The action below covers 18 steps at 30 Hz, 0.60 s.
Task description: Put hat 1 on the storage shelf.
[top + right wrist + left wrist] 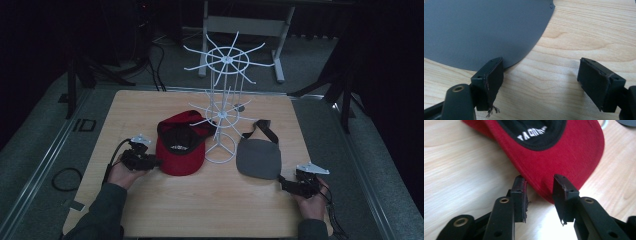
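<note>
A red cap [180,147] with a black front panel and white lettering lies on the wooden table [200,210], left of centre. My left gripper [152,161] is at the cap's left side. In the left gripper view its jaws [540,180] stand apart with the tip of the red brim [564,152] between them, and the pads do not press on it. A flat grey bag [258,157] with a black strap [265,127] lies right of centre. My right gripper [286,181] stands open just off the bag's near right edge [479,27], with bare wood between its jaws [541,62].
A white wire display rack [222,100] with spoked arms stands on a ring base between the cap and the bag. Behind the table are a white frame and dark stands. Bare wood runs along the table's front.
</note>
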### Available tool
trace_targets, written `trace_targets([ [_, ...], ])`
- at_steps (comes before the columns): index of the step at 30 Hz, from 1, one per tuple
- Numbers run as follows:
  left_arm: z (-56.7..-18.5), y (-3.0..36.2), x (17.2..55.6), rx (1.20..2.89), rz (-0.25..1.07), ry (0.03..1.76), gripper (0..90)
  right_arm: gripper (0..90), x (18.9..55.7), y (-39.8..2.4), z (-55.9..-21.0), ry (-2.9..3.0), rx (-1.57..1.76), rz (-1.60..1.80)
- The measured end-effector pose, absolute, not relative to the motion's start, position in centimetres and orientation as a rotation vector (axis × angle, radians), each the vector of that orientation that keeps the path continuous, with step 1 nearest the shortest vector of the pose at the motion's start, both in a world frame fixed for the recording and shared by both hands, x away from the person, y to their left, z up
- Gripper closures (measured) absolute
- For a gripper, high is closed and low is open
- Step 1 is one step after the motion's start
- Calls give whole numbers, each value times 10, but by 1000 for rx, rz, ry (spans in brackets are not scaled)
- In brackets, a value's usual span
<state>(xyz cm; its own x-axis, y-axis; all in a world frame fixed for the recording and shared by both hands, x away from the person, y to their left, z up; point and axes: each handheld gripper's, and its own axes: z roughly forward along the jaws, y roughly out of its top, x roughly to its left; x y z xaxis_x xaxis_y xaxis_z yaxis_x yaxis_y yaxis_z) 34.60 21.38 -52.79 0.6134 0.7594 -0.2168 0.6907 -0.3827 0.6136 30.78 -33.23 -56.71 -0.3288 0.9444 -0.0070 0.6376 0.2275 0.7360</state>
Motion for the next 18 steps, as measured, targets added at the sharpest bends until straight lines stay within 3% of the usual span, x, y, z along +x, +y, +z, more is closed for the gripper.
trace_targets([
  [18,-551,186,363,2150,-81,1075,523,210,308,-332,-567,2050,1452,894],
])
